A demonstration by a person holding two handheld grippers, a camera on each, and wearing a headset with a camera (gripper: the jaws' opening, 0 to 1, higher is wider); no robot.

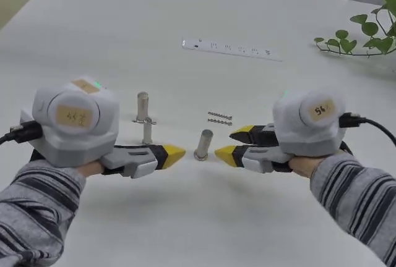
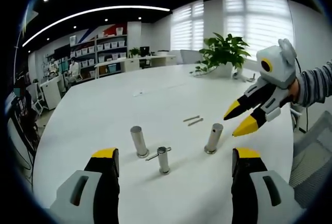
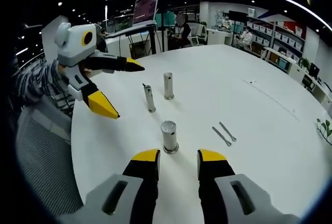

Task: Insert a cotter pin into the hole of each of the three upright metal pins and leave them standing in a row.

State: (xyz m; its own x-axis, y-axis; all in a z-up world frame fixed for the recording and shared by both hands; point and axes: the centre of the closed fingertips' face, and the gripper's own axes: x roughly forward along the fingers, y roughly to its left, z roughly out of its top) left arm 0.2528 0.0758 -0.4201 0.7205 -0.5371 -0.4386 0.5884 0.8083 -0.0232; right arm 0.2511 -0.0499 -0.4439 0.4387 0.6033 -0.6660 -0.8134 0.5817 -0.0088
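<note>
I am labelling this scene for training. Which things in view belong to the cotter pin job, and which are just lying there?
Job: far pin, pinned pin, right pin, two loose cotter pins.
Lying about: power strip, plant.

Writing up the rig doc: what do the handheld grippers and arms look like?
Both the left gripper and right gripper: pale grey rounded housings, black jaws with yellow tips, tan handwritten stickers, black cables. Grey striped sleeves.
</note>
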